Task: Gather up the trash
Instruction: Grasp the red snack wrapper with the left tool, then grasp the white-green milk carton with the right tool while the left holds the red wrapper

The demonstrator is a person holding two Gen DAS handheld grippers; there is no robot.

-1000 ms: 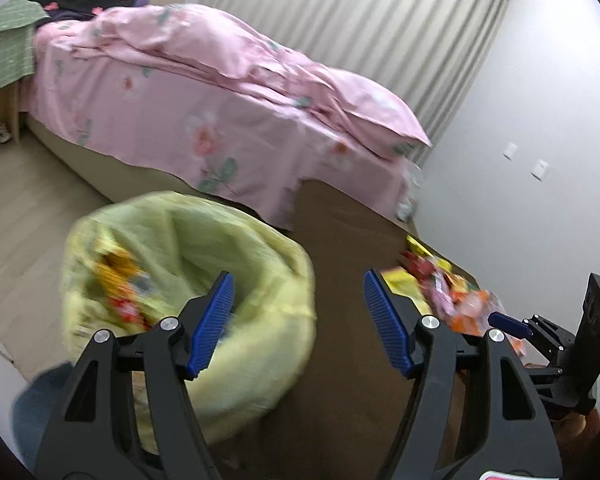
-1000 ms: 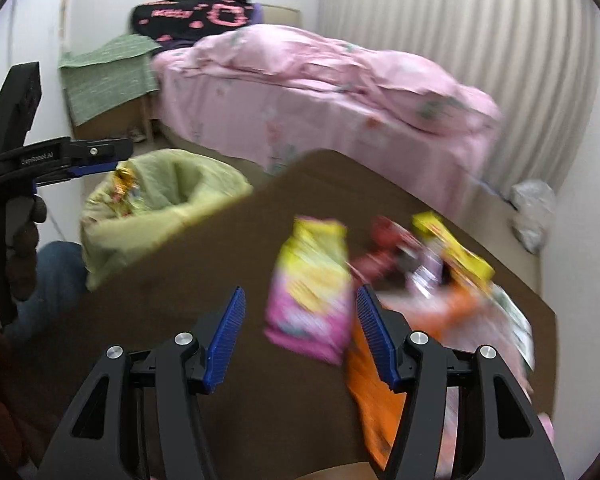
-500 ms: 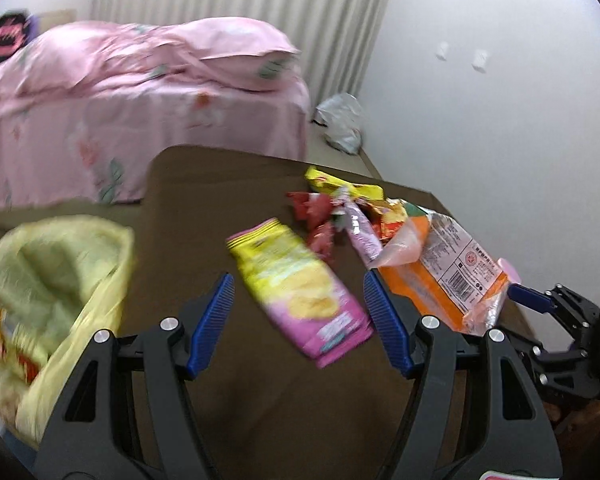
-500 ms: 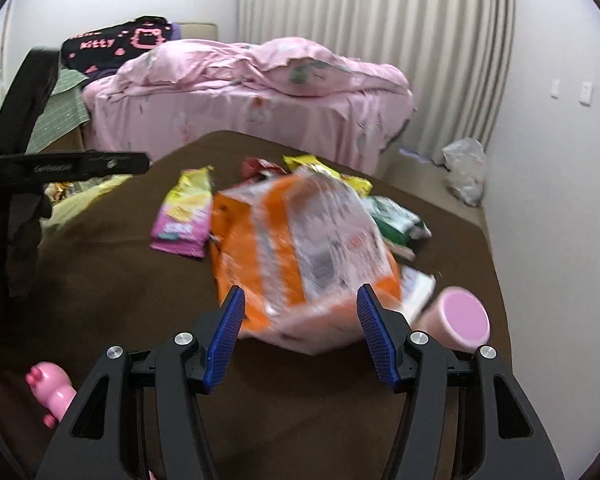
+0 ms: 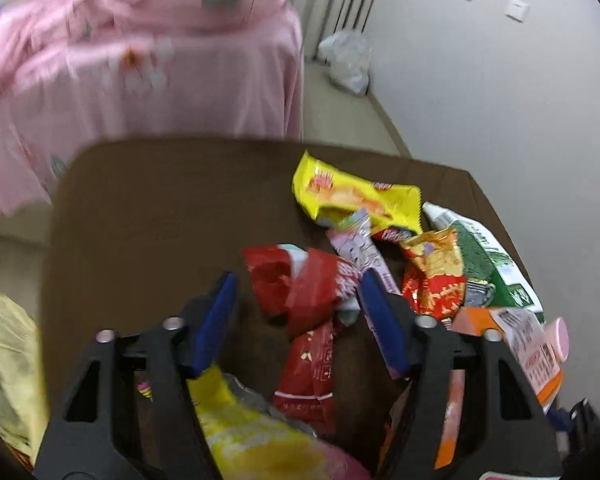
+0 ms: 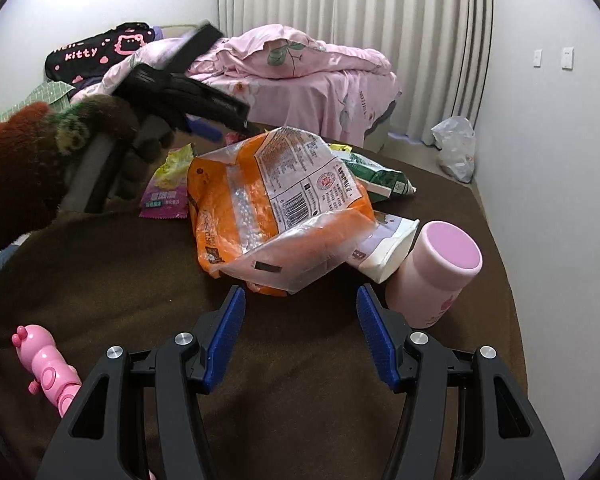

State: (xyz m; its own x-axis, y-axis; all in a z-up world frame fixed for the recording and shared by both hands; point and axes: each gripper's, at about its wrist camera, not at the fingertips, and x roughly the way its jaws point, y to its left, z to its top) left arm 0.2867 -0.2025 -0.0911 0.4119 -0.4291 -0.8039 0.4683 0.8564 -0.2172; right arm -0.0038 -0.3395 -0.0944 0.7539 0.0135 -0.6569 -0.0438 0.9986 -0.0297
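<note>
Left hand-held gripper (image 5: pixel 296 320): jaws spread wide, nothing pinched; it hangs low over the wrapper heap, the crumpled red wrapper (image 5: pixel 300 288) lying between the blue pads; whether a pad touches it, cannot tell, the frame is smeared.

Right hand-held gripper (image 6: pixel 300 336): jaws spread wide, empty; it sits above bare brown counter (image 6: pixel 120 264), just short of the orange bag (image 6: pixel 268 208); a pink bottle (image 6: pixel 440 272) stands just beside its right finger.

Trash lies in a loose heap mid-counter: yellow chip bag (image 5: pixel 356 196), red-gold packet (image 5: pixel 432 276), green-white pouch (image 5: pixel 488 264), pink-yellow packet (image 6: pixel 168 188); the yellow-lined bin bag (image 5: pixel 4 360) sits off the counter's left edge, well apart from the heap.

Risks, as judged:
- wrappers overlap; closing on the red one may drag its neighbours or catch two at once
- thin foil may slip out of flat pads on the carry to the bin
- the right gripper reaching for the orange bag could knock the pink bottle over
- the pink toy (image 6: pixel 48 368) and the bottle may not be trash; grabbing them would be a mistake
</note>
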